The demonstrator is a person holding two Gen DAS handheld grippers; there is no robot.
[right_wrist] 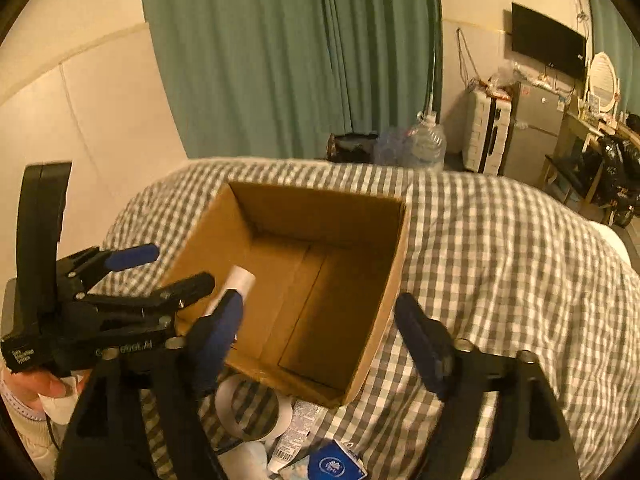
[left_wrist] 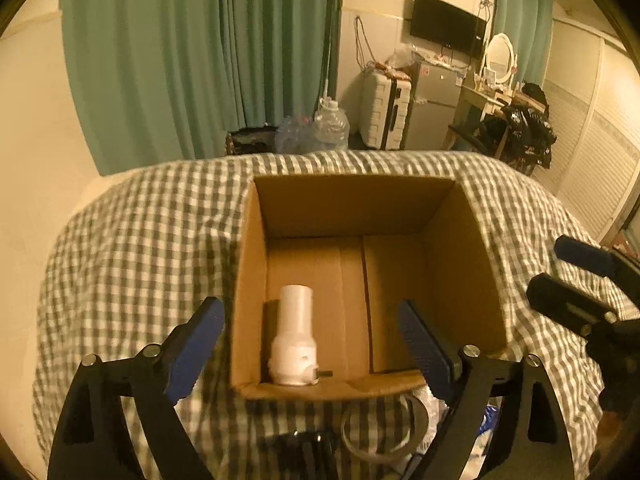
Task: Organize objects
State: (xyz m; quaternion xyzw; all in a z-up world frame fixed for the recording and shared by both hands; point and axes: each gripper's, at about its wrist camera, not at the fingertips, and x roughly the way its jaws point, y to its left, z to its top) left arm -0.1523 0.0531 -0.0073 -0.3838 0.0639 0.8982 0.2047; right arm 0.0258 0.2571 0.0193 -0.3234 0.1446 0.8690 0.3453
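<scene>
An open cardboard box point(left_wrist: 360, 204) stands on the checked bed cover; it also shows in the right wrist view point(right_wrist: 280, 200). A white plastic bottle-like object point(left_wrist: 294, 340) lies inside at the box's near left, also visible in the right wrist view point(right_wrist: 240, 280). My left gripper point(left_wrist: 312, 344) is open and empty above the box's near edge. My right gripper point(right_wrist: 320, 340) is open and empty over the box's near right corner; it shows at the right edge of the left wrist view point(left_wrist: 580, 280). The left gripper shows in the right wrist view point(right_wrist: 168, 272).
In front of the box lie a roll of tape point(right_wrist: 248, 408), a small tube point(right_wrist: 296, 436) and a blue packet point(right_wrist: 336, 464). The tape also shows in the left wrist view point(left_wrist: 380, 424). Beyond the bed are green curtains point(left_wrist: 200, 60), a water jug point(left_wrist: 332, 124) and a suitcase point(left_wrist: 384, 108).
</scene>
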